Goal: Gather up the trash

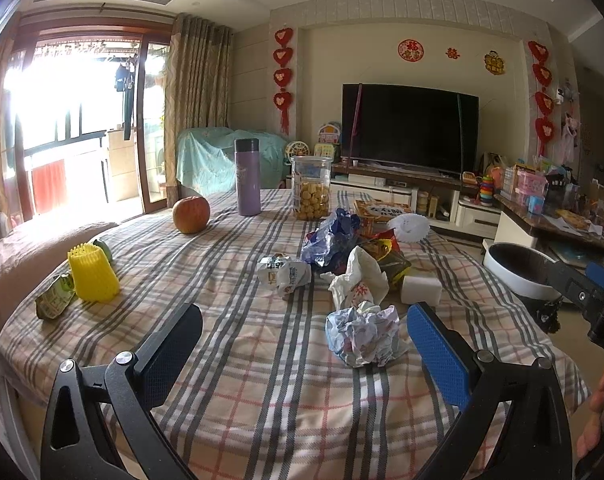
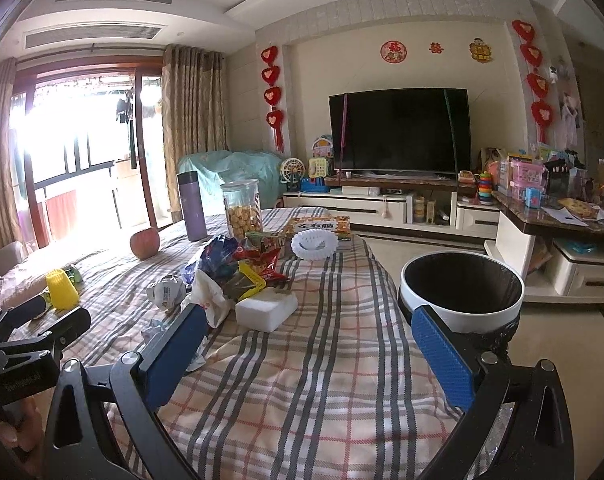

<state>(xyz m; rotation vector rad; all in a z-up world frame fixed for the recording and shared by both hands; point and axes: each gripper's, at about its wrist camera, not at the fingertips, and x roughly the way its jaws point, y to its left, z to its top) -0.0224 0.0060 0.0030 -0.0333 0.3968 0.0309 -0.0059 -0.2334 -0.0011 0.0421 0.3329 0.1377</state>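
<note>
**A:** Start at the left and use the crumpled paper ball (image 1: pixel 364 334) as your mark. What do you see?

**B:** Far left of the ball, you have a yellow foam net (image 1: pixel 93 274) and a small green wrapper (image 1: pixel 55 300) on the worktop (image 1: pixel 262 360). Both are well apart from the ball. Behind the ball and a bit left lies a white wrapper (image 1: pixel 284 274). Right behind the ball is a white paper bag (image 1: pixel 356 280), then a pile of snack bags (image 1: pixel 338 240). Just right of the bag sits a white foam block (image 1: pixel 422 289).

**A:** What are your fingers doing?

**B:** Your left gripper (image 1: pixel 302 354) is wide open and holds nothing. The ball sits between its fingers, close to the blue right one. Your right gripper (image 2: pixel 308 350) is wide open too, and empty.

**A:** How will the ball feel?

**B:** I think it is very light and soft. It will squash, so close around its middle. It may slide on the cloth if you push it.

**A:** Where does it go?

**B:** Probably the trash bin (image 2: pixel 462 292), off the worktop edge to the right of the ball. Its mouth is open.

**A:** Anything hard to see?

**B:** The bin's bottom is hidden by your right fingers. I cannot tell what lies under the snack pile.
</note>
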